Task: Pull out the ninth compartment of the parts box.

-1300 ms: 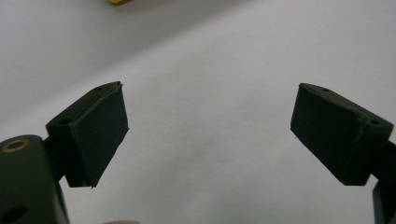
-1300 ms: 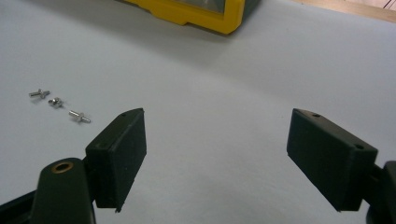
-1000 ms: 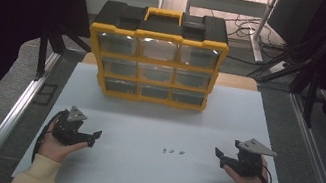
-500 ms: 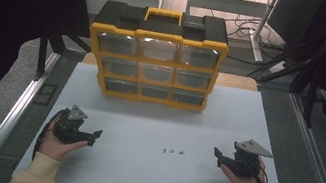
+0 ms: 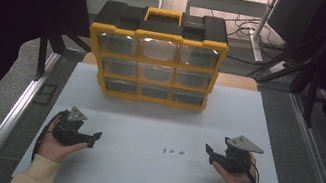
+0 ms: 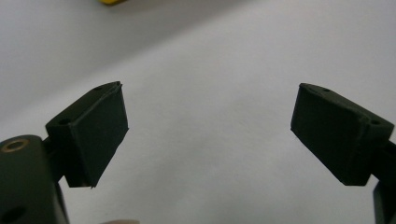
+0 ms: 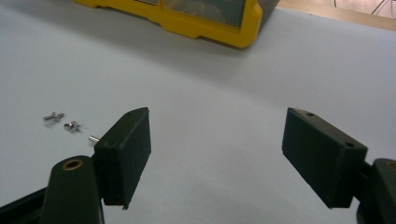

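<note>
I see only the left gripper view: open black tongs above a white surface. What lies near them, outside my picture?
Observer: Three small screws lie on the table, between the left tongs and the right tongs.
Operator: Which tongs are nearer to them?
Observer: The right tongs, which are open too.
Operator: What is the yellow thing at my top edge?
Observer: A yellow organizer with nine clear drawers, standing at the table's far side.
</note>
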Demonstrator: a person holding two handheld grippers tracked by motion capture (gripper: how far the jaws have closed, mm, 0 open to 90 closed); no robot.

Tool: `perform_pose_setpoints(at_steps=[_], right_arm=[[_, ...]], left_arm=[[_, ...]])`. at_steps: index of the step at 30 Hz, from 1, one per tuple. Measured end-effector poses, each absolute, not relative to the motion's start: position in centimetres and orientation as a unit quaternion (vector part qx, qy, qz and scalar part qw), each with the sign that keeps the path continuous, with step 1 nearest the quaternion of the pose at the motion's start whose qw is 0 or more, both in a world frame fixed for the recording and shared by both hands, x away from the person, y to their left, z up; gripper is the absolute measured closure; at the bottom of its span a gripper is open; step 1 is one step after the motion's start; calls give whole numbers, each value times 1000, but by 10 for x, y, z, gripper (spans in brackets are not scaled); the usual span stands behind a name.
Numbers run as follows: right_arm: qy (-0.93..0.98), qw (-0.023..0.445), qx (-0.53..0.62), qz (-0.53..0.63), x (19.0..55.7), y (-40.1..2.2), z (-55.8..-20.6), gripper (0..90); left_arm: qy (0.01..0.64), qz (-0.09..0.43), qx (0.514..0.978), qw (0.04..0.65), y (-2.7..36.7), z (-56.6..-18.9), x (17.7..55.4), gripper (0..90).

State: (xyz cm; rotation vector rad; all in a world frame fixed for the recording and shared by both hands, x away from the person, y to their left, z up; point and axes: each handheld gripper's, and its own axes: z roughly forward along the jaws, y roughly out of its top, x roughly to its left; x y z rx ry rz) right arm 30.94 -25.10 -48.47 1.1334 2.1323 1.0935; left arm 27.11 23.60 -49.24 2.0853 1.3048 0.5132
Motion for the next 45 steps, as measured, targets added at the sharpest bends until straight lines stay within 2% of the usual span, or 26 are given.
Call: perform_pose_setpoints(at_steps=[25,39,45], right_arm=[[776,241,405,419,303,-214,-487,224],[781,223,395,428,295,-181,-493,226],[780,233,397,425,291,-173,-495,228]], left_arm=[[485,212,791,308,234,-480,263,116],[477,201,797,312,230,-479,262,114],[477,199,796,314,230,-482,262,114]])
